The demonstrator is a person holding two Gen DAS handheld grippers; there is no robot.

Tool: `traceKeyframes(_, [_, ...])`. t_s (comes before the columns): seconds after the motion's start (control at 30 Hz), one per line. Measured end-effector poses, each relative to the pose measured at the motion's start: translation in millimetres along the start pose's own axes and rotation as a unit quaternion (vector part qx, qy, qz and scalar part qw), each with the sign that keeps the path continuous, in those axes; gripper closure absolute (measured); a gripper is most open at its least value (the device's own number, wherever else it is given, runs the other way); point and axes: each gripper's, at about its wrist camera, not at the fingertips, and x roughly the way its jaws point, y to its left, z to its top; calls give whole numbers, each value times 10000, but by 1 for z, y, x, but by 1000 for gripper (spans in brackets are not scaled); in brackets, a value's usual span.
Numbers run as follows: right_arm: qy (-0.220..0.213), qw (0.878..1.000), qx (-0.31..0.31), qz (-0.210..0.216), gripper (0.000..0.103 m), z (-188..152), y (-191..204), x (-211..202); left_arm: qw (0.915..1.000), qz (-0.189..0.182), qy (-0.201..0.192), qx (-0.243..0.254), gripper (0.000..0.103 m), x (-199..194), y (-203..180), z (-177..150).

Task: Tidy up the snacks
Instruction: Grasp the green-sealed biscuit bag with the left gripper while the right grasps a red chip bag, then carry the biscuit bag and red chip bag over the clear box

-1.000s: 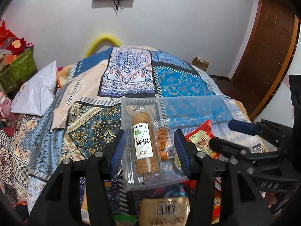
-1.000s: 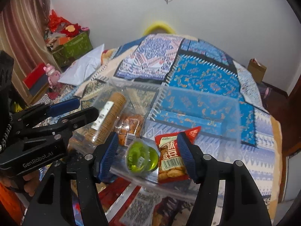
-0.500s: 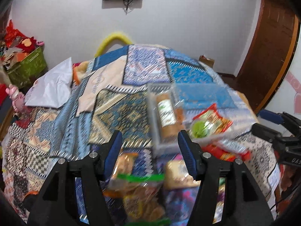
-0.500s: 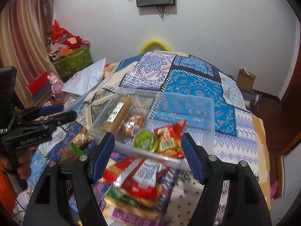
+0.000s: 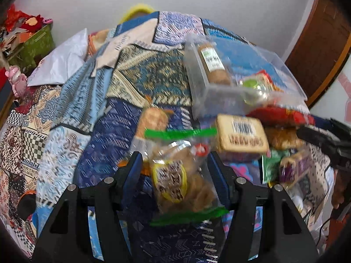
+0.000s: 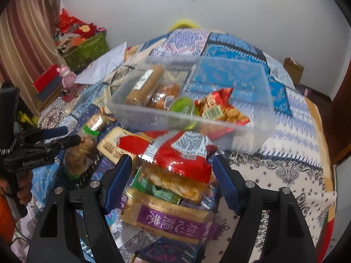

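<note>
A clear rectangular plastic bin (image 6: 221, 129) sits on a blue patterned patchwork bedspread (image 6: 285, 160) and serves as the landmark here. Inside the bin, at its left end, lies a long round roll of brown biscuits with a white label (image 6: 145, 85); next to it is a small clear pack of orange snacks (image 6: 165, 95), then a round green jelly cup (image 6: 183, 108), and at the right of these a red crinkled snack bag (image 6: 221, 107).

In front of the bin, on the near side, a heap of loose packets lies on the bedspread. A red and silver foil bag (image 6: 182, 153) rests against the bin's front wall, with a clear pack of golden crackers (image 6: 175, 183) and a purple-labelled pastry pack (image 6: 169, 217) nearer still. To the left of those lies a tan flat pack with a barcode (image 5: 241, 133), and further left of the bin a clear bag of brown cookies with green seals and a yellow label (image 5: 179, 175).

The left gripper (image 5: 175, 171) has its jaws spread on either side of the cookie bag, and no pad is seen pressing on it. The right gripper (image 6: 173, 175) is also spread, its jaws having just been widening, and they straddle the foil bag and cracker pack without gripping them.
</note>
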Motion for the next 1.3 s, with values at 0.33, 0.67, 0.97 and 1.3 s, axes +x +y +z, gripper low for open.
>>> traceKeyframes(0.33, [199, 9998, 72, -31, 30, 4, -5, 28, 9995, -176, 229, -143, 42, 23, -1, -11])
traceKeyframes(0.67, [91, 9997, 131, 191, 42, 4, -8, 33, 9990, -274, 287, -195, 50, 37, -5, -14])
traceKeyframes(0.97, [-126, 9997, 152, 107, 58, 1, -10, 20, 9997, -202, 60, -97, 55, 15, -9, -15])
traceKeyframes(1.3, [-380, 9988, 235, 188, 91, 3, -17, -10, 9988, -227, -439, -50, 55, -26, -17, -3])
